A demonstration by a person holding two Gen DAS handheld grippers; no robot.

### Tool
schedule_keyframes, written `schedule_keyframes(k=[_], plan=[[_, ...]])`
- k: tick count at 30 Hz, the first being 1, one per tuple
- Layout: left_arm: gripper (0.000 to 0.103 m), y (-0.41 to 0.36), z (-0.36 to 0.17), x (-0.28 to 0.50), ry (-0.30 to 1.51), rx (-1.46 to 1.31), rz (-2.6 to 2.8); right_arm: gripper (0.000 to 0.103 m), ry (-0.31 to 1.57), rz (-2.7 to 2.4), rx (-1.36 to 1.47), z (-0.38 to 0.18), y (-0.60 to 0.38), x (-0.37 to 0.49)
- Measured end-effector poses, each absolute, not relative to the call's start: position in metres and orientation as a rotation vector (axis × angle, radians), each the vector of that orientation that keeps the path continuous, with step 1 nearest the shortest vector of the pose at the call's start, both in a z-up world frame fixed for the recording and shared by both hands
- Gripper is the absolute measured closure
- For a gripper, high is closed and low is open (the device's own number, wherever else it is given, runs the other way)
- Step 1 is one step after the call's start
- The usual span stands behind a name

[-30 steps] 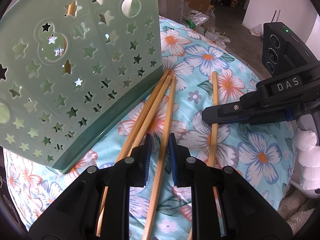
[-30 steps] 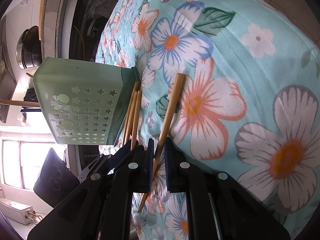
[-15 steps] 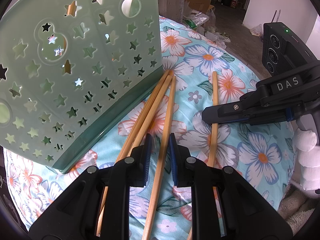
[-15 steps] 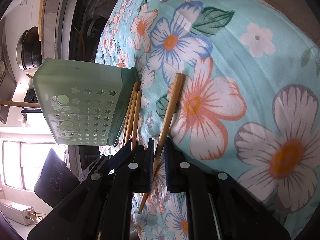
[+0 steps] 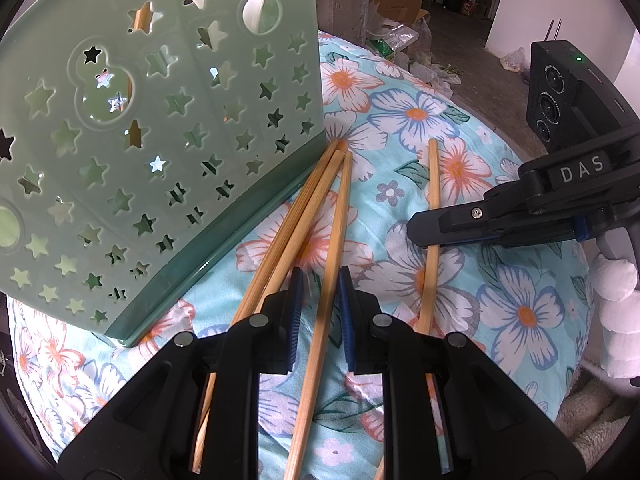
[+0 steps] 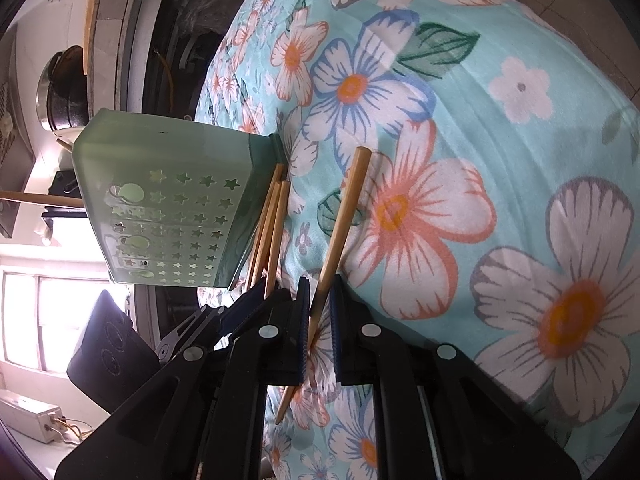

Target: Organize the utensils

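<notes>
- where the left gripper [image 5: 318,300] hangs over the floral cloth [image 5: 520,308], its blue pads [image 5: 295,312] stand a little apart with one chopstick [image 5: 326,280] running between them; a gap shows on each side of the stick, so the pads are not pressing it.
- just to the left of that gripper lie two more chopsticks [image 5: 296,216] side by side, their far tips against the base of the green star-punched holder [image 5: 160,140], which stands ahead and to the left.
- the right gripper [image 6: 319,308] is nearly closed, pinching a single chopstick [image 6: 344,216] that slants across its narrow gap, far end out over the cloth.
- seen from the left wrist, the right gripper reaches in from the right, clamped on that stick, and its black body reads "das" [image 5: 582,168].
</notes>
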State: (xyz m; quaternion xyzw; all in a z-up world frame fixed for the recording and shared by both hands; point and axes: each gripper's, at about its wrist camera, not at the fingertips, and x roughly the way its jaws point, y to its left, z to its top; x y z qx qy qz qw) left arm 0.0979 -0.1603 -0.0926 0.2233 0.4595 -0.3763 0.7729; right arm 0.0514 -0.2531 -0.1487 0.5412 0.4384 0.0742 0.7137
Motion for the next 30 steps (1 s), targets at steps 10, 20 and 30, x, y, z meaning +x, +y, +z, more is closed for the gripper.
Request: schedule_keyframes(k=[10, 20, 30], plan=[[0.087, -0.1607, -0.0927, 0.0967, 0.994, 0.484, -0.814, 0.093, 0.96, 0.153, 1.166, -0.1395, -0.2514, 0.0496], [0.087, -0.1611, -0.0925, 0.0973, 0.994, 0.485, -0.814, 0.093, 0.962, 0.155, 1.178, -0.142, -0.2532, 0.0484], [0.087, -0.1611, -0.0925, 0.0973, 0.994, 0.485, -0.813, 0.093, 0.962, 0.154, 1.195, -0.1458, -0.2567, 0.047]])
